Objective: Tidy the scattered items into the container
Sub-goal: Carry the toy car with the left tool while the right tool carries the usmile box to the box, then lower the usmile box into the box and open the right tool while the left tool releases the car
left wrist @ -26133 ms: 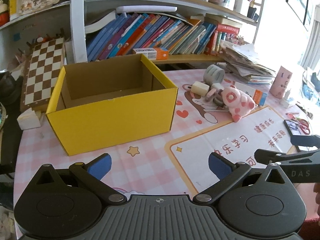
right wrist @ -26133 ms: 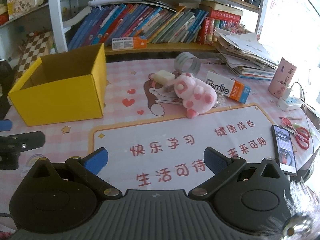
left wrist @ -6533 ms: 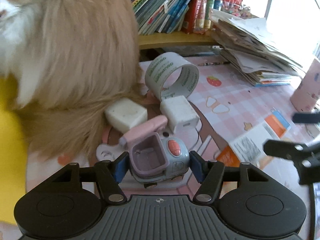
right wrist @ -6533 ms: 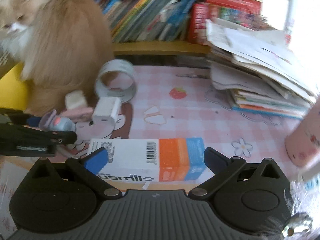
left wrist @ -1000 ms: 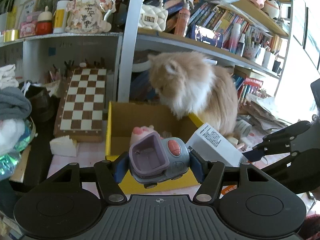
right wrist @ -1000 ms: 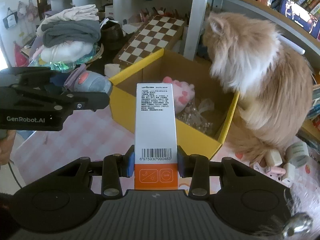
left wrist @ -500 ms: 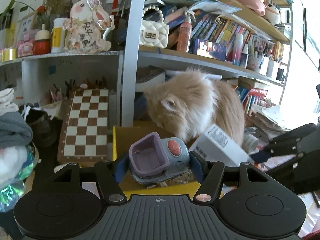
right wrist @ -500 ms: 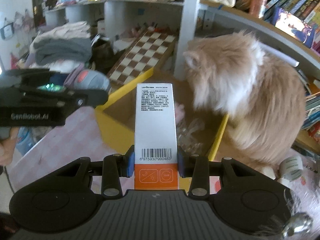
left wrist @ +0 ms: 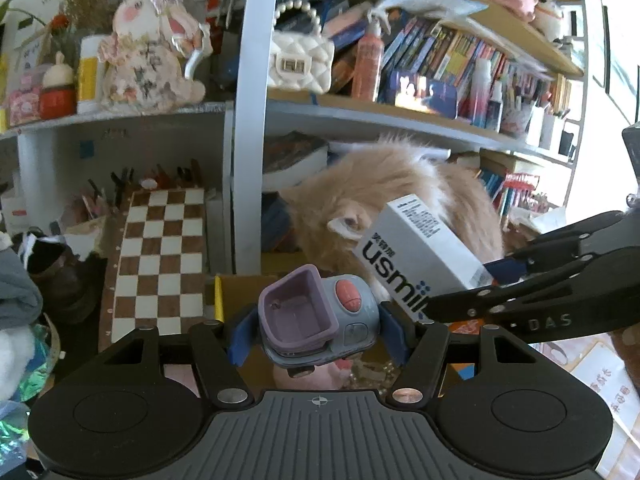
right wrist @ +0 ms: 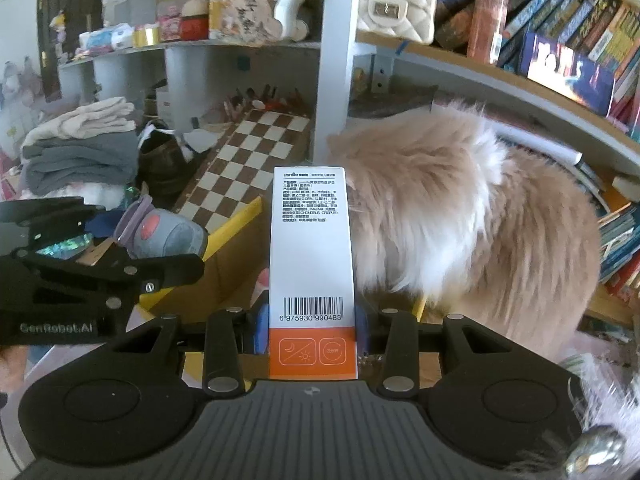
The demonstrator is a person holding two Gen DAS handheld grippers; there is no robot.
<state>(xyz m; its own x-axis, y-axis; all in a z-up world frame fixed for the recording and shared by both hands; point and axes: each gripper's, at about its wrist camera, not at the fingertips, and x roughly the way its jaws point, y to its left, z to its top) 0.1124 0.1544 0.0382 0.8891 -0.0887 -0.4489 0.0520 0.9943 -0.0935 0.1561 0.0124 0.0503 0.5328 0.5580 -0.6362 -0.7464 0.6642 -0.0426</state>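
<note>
My left gripper [left wrist: 316,326] is shut on a grey and purple toy car [left wrist: 320,316] with a red button, held over the yellow cardboard box [left wrist: 218,300]. My right gripper [right wrist: 310,326] is shut on a white and orange usmile toothpaste box [right wrist: 311,256], held above the box's yellow rim [right wrist: 236,220]. The toothpaste box also shows in the left wrist view [left wrist: 420,256], and the toy car in the right wrist view [right wrist: 168,236]. A pink plush toy [left wrist: 316,376] lies inside the box under the toy car.
A fluffy orange and white cat [right wrist: 460,216] sits at the box with its head lowered over it, right beside both held items. A chessboard [left wrist: 160,264] leans behind the box. Folded clothes [right wrist: 80,152] lie at the left. Bookshelves [left wrist: 440,76] rise behind.
Both grippers have moved closer over the box with their items still held. The cat has lowered its head further toward the box.
</note>
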